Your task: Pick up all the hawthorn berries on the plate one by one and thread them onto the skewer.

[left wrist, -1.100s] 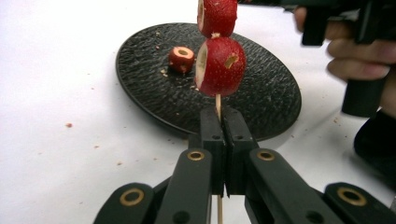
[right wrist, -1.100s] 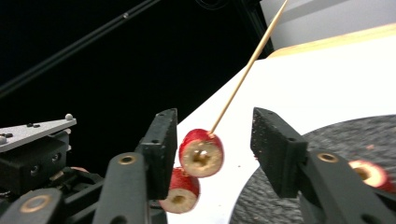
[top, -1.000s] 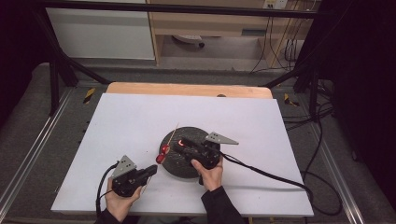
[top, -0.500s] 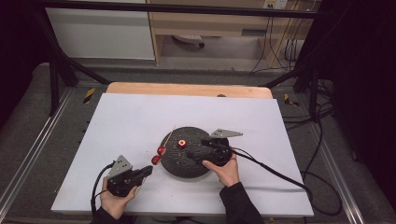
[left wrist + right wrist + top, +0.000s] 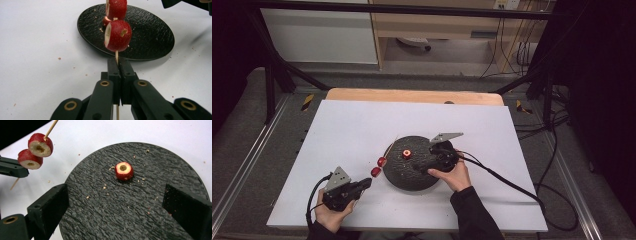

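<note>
**Inspector A:** How is the left gripper found?

**Inspector B:** Its black jaws are seen pressed together on a thin wooden skewer. Two red cored fruit slices are threaded on that skewer just beyond the jaw tips, one stacked close behind the other. In the high view the left gripper is held at about 7 o'clock from the round black textured plate, and the threaded slices are carried just off the plate's rim at about 9 o'clock, above the white tabletop.

**Inspector A:** And the right gripper?

**Inspector B:** Its jaws are observed spread wide apart, having just been opening, with nothing clamped between them. Bare plate surface is seen between the pads. In the high view the right gripper is held over the plate's 3 o'clock side.

**Inspector A:** Is any loose piece recorded?

**Inspector B:** A single red fruit slice with a pale cut face and hollow core is noted lying flat on the plate, ahead of the open jaws and untouched by them. In the high view that slice is placed toward the plate's 12 o'clock. Small crumbs are scattered around it.
</note>
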A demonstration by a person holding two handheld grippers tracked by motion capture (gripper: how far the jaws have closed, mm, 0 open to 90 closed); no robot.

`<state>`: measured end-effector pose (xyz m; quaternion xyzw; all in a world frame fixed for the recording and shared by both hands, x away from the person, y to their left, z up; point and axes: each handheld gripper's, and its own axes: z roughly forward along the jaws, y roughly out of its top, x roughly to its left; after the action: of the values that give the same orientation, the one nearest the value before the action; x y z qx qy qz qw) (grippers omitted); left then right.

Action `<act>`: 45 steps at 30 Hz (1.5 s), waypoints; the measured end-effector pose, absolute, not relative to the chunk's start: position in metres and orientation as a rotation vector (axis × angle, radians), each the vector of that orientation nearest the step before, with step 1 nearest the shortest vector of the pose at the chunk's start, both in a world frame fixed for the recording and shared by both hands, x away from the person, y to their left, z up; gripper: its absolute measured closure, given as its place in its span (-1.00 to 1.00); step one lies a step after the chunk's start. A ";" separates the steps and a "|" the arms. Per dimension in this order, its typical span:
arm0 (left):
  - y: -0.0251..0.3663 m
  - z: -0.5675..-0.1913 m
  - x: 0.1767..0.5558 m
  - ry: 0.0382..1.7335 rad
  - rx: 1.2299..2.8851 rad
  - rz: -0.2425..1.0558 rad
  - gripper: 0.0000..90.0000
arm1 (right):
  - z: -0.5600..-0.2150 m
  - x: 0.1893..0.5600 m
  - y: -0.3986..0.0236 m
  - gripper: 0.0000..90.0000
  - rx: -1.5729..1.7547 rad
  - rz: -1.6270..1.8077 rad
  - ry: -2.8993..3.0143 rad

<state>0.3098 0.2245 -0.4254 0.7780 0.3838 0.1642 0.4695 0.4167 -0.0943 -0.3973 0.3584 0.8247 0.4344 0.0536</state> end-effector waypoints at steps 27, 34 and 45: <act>0.232 -0.426 0.314 0.982 1.905 0.425 0.97 | -0.391 0.463 -0.045 -0.47 1.048 1.014 2.669; 0.234 -0.426 0.315 1.000 1.904 0.430 0.97 | -0.399 0.475 -0.034 -0.21 1.079 0.969 2.697; 0.234 -0.427 0.316 1.005 1.907 0.421 0.97 | -0.414 0.490 -0.026 0.08 1.072 0.861 2.758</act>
<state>0.3164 0.2343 -0.4270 0.7731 0.4076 0.1707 0.4551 0.4898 -0.0262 -0.4136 0.3478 0.8945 0.2793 0.0301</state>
